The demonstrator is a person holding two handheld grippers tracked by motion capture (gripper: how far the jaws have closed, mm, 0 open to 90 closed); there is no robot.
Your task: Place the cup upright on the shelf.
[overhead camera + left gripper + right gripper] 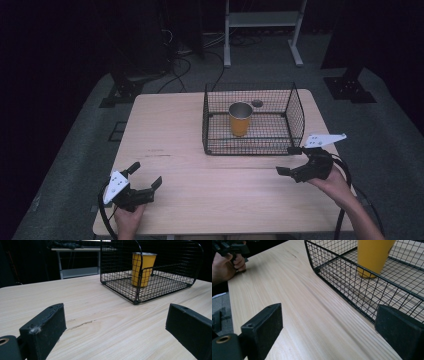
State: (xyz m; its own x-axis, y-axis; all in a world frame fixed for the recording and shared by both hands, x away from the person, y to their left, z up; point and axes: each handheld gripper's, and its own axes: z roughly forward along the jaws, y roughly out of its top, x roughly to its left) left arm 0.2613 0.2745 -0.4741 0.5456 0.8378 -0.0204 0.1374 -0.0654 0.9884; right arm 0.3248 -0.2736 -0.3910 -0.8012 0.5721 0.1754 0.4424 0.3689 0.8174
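A black wire basket (295, 117) stands on the far right half of the light wooden table (165, 135). An upright yellow cup (240, 120) with a metal rim stands inside it. My left gripper (146, 175) rests open near the front left corner, far from the basket. In the left gripper view its jaws stand wide apart around bare table, with the basket (136, 290) and cup (143, 268) ahead. My right gripper (286, 160) is open just in front of the basket's front right corner. In the right gripper view the basket wall (337, 265) and cup (374, 255) are close.
A small dark round thing (257, 103) lies behind the cup in the basket. A white metal stand (262, 20) and cables sit on the floor beyond the table. In the right gripper view, the other hand (224, 267) shows at the table's far edge.
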